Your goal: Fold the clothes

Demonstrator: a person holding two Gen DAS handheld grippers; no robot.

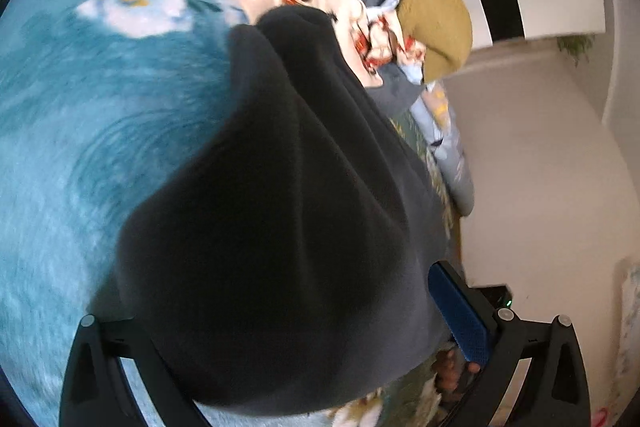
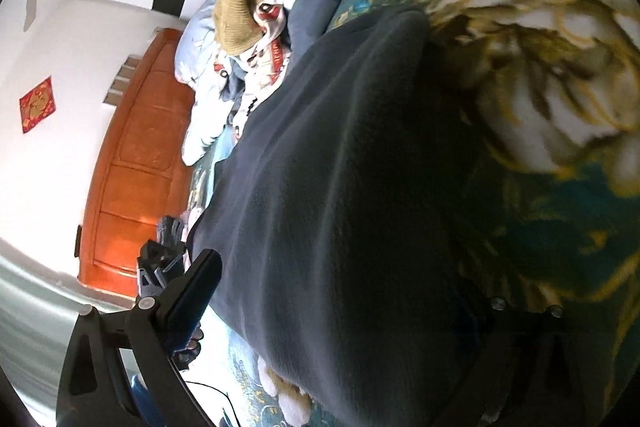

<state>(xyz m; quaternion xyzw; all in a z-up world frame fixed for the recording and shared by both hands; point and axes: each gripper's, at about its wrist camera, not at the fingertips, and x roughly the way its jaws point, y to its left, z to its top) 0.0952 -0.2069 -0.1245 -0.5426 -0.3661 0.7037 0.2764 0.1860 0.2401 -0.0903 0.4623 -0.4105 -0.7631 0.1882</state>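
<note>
A dark grey fleece garment (image 1: 288, 187) lies bunched on a teal floral bedspread (image 1: 80, 147). In the left wrist view it fills the gap of my left gripper (image 1: 280, 267). One blue-padded finger (image 1: 460, 311) shows against the cloth's right edge; the other finger is buried under the fabric, so I cannot tell the grip. In the right wrist view the same garment (image 2: 340, 167) runs between the wide jaws of my right gripper (image 2: 336, 267). Its left blue pad (image 2: 190, 301) stands just clear of the cloth edge, and the other finger is lost in shadow.
A heap of unfolded clothes lies at the far end of the bed, with a mustard knit (image 1: 436, 19), grey pieces and a red-patterned cream cloth (image 1: 360, 23). An orange wooden headboard (image 2: 136, 167) and a white wall (image 2: 48, 47) stand beyond. Pale floor (image 1: 540, 167) lies beside the bed.
</note>
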